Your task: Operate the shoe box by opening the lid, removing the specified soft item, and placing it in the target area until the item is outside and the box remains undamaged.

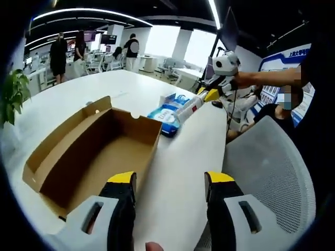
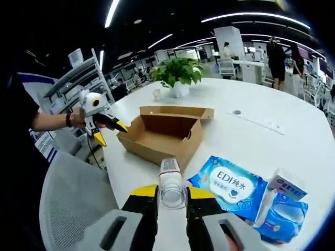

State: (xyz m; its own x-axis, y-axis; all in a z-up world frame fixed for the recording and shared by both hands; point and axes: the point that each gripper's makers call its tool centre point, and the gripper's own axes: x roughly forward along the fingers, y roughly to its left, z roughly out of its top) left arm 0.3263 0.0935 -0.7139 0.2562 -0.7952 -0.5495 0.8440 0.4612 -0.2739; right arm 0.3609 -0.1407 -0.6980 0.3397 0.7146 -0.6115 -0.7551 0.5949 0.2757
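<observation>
Your right gripper (image 2: 172, 201) carries a clear cylindrical item (image 2: 171, 188), perhaps a small bottle or roll with a barcode label, pinched between its fingers, which are drawn in close against its sides; it hangs just above the white surface (image 2: 251, 136), near the blue wet-wipe pack (image 2: 230, 184) and the smaller blue-and-white packet (image 2: 285, 206) on the right. The shoe box (image 2: 165, 133) sits farther away, lid folded back, its inside apparently bare, so the removal looks done and the placing is the step in hand. Lower the item straight down onto bare surface just left of the wipe pack, let it touch before you release, and ease the fingers apart slowly, since a round thing may roll toward the edge. Set it lying steady or upright on a flat end, whichever it settles on. Your left gripper (image 1: 170, 180) waits at the near end of the box (image 1: 91, 149) with its fingers spread wide and nothing between them, not touching the cardboard. Keep it there, clear of the box walls, so the box stays unbent.
</observation>
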